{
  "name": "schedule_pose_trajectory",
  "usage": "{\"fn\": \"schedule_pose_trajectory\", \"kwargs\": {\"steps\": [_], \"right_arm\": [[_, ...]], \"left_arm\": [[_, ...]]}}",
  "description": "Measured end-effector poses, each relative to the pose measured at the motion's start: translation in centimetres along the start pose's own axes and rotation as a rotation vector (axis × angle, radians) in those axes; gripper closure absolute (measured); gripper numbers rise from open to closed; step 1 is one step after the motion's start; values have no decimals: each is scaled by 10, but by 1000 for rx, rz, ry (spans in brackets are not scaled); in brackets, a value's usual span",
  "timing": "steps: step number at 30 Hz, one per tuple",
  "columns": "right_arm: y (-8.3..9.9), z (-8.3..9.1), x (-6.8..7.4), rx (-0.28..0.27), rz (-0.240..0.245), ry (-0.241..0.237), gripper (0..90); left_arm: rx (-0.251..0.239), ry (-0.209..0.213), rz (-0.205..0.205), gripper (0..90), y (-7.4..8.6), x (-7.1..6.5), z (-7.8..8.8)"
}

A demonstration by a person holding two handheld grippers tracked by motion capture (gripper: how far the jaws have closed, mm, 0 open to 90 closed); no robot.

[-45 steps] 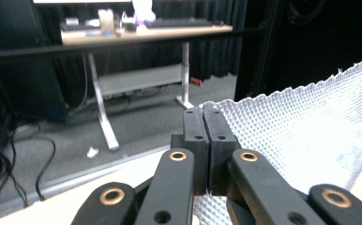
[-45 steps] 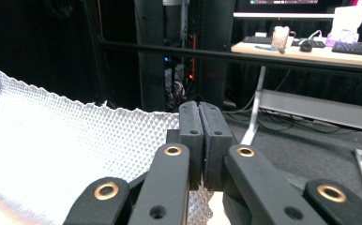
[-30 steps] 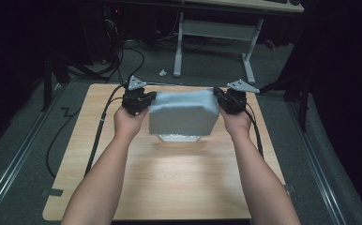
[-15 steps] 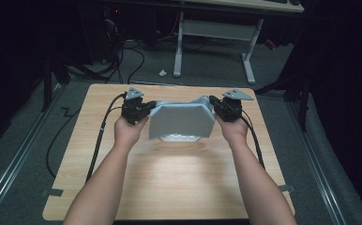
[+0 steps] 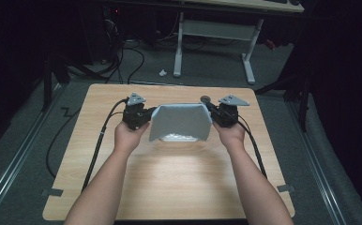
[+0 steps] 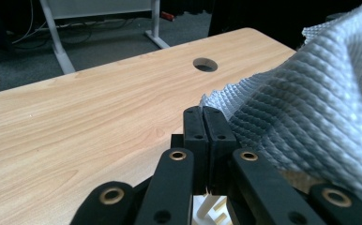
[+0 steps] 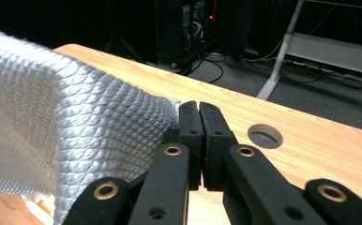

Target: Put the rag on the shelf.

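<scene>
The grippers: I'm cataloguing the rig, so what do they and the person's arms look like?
The left gripper and right gripper are black, each topped by a grey three-cornered plate and trailing a black cable. Their flat black jaws show brass-ringed pivots up close. The forearms are bare, with no sleeves or gloves.

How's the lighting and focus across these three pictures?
High view: a bright pool on the table, the room beyond nearly black. Left gripper view: the cloth is sharp, evenly lit. Right gripper view: the cloth's near edge glares pale and soft, and the background is dark.

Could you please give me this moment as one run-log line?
left gripper: shut on cloth corner | right gripper: shut on cloth corner | grey cloth: stretched between them above table
</scene>
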State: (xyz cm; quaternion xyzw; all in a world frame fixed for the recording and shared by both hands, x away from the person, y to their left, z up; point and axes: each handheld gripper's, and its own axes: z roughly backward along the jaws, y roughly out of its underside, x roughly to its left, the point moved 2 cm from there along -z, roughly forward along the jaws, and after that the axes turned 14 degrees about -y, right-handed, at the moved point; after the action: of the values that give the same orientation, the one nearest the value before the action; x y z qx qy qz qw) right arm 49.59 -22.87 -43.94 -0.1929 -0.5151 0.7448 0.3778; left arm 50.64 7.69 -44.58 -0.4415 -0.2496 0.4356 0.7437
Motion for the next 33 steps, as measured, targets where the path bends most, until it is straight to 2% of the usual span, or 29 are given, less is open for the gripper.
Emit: {"fn": "schedule_pose_trajectory", "kwargs": {"steps": [9,16,20,27,33], "right_arm": [[9,-3,2,6,-4,-11,896],[23,-5,-3,24,-32,-12,896],[25,-8,-3,29,-34,-22,895],[30,-18,-6,35,-84,-51,895],[38,-24,-3,55,-81,-48,895]], "left_arm": [[10,0,19,888,15,0,-4],[28,10,15,888,25,-2,-6],[20,12,13,887,29,-3,-3],[18,5,-1,887,34,-5,6],[22,1,4,885,36,-1,8]]}}
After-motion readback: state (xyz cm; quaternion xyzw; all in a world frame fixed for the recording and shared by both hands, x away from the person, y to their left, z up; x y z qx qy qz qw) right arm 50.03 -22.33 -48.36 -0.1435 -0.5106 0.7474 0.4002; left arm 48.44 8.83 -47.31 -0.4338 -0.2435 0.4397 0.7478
